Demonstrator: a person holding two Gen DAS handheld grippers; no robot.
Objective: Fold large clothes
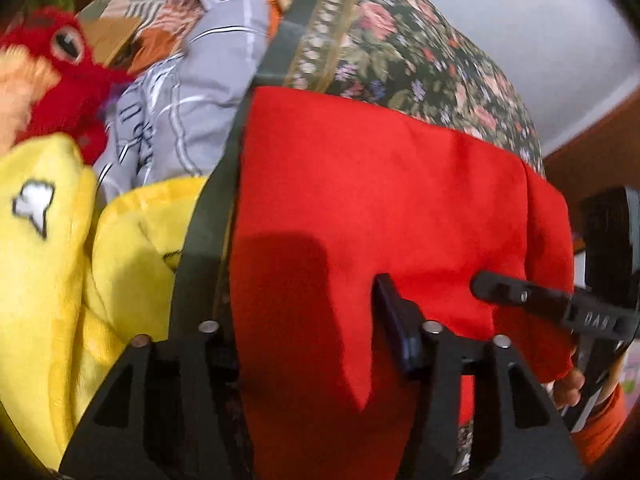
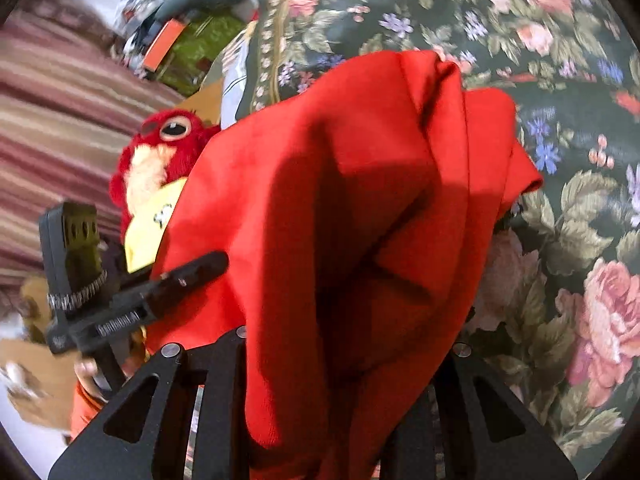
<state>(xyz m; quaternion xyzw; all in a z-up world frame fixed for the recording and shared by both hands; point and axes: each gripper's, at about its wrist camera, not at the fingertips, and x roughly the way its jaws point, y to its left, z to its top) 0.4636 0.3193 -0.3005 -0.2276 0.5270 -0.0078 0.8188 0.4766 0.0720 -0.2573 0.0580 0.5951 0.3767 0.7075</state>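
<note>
A large red garment (image 1: 360,208) lies draped over a floral bedspread (image 1: 400,40). In the left wrist view it covers my left gripper (image 1: 320,360); one finger (image 1: 394,320) shows on top of the cloth, the other is hidden under it, so the jaws look shut on the fabric. My right gripper (image 1: 496,290) shows at the right, its fingers pinched on the cloth edge. In the right wrist view the red garment (image 2: 360,220) hangs bunched over my right gripper (image 2: 340,380), hiding its fingertips. The left gripper (image 2: 192,276) shows at the left, gripping the cloth.
A yellow plush toy (image 1: 48,280), a red plush bird (image 1: 60,72) and a grey patterned pillow (image 1: 180,112) lie left of the garment. The red bird (image 2: 160,152) also shows in the right wrist view, with a striped blanket (image 2: 60,100) beyond.
</note>
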